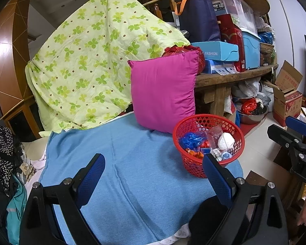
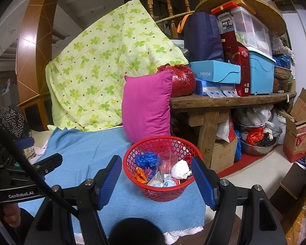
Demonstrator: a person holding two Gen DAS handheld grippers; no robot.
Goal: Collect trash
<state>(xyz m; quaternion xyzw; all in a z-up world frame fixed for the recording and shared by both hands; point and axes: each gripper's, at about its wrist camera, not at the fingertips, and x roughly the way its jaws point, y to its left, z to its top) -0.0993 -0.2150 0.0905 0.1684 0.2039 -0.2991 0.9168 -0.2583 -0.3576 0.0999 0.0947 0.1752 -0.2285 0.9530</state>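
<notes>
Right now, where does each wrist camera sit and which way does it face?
Left wrist: on the left hand-held gripper, angled down over the blue cloth, red basket to its right; its open fingers and the other gripper show.
Right wrist: on the right hand-held gripper, aimed at the basket; its open fingers and a hand show.
Shared: basket, cloth, pink pillow.

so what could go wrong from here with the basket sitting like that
The red basket sits at the corner of the blue cloth, near the edge, so a nudge from the open right claw could tip it to the floor. It is full of light trash, like the white wad near the rim, which may spill. The pink pillow leaning behind could slump onto it.
</notes>
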